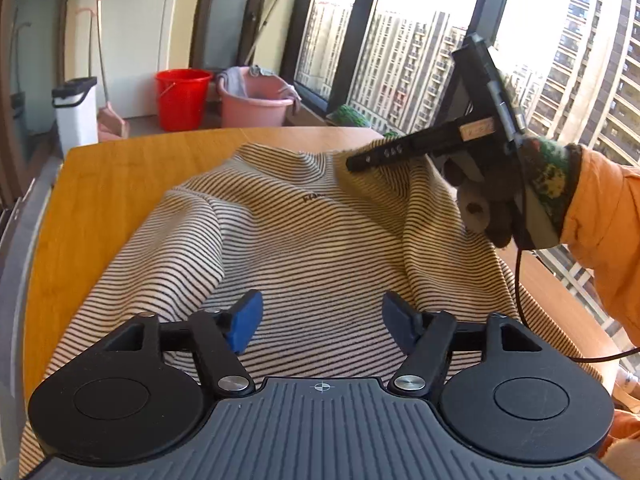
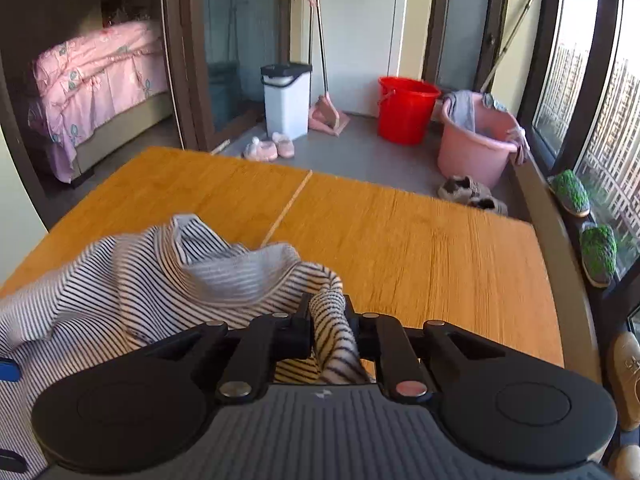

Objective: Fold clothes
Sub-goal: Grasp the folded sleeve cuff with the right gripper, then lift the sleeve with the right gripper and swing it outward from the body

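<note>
A cream top with thin dark stripes [image 1: 288, 240] lies rumpled on the wooden table [image 1: 120, 184]. My left gripper [image 1: 318, 320] hovers open just above its near part, blue pads apart, only flat cloth under the gap. In the left wrist view my right gripper [image 1: 354, 164] reaches in from the right, held by a gloved hand [image 1: 492, 204], and pinches the far shoulder area. In the right wrist view the right gripper [image 2: 330, 320] is shut on a bunched fold of the striped top [image 2: 160, 276], which is lifted off the table [image 2: 420, 248] and trails to the left.
A red bucket [image 2: 406, 110], a pink tub [image 2: 478, 142] with cloths, a white bin [image 2: 286, 100], a dustpan and slippers stand on the floor beyond the table. Windows and small green plants [image 2: 568, 192] line the right side. A bed with pink cover [image 2: 96, 80] is at far left.
</note>
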`<control>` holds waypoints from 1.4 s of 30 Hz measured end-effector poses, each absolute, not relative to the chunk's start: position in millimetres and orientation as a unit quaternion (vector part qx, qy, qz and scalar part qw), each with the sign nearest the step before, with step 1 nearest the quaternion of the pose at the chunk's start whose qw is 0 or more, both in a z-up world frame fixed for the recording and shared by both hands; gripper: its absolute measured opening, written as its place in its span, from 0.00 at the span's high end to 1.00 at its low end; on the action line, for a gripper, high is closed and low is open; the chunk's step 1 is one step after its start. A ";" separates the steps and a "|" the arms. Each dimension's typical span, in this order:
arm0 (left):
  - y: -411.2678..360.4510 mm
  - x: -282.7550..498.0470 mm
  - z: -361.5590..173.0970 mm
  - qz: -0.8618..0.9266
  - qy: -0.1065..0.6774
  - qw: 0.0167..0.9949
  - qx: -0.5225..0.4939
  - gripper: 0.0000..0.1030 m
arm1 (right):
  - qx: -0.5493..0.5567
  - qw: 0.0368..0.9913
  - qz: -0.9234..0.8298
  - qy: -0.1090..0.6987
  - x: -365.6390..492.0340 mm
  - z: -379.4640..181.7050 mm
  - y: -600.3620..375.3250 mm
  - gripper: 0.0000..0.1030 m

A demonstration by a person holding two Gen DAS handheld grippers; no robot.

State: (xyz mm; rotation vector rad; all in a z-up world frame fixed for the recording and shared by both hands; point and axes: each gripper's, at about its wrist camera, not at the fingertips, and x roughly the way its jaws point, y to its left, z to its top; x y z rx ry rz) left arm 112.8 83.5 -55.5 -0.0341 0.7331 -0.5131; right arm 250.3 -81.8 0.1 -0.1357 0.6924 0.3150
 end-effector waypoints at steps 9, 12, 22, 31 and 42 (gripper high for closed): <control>97.1 116.4 -74.9 -0.203 0.379 0.902 -0.028 0.11 | -0.153 0.940 0.084 0.292 269.6 -11.4 -111.3 0.86; 98.7 113.8 -74.3 -0.200 0.380 0.903 -0.018 0.09 | -0.163 0.942 0.068 0.286 261.4 -21.4 -114.3 0.75; 82.8 116.9 -66.8 -0.233 0.384 0.892 -0.052 0.03 | -0.113 0.924 0.252 0.264 99.9 36.9 -113.6 0.58; 90.6 125.1 -74.8 -0.206 0.393 0.889 -0.112 0.00 | -0.131 0.848 0.353 0.373 7.0 -26.0 -68.7 0.36; 64.6 91.0 -62.2 -0.200 0.391 0.892 -0.111 0.00 | -0.112 0.923 0.225 0.293 28.0 3.6 -101.1 0.90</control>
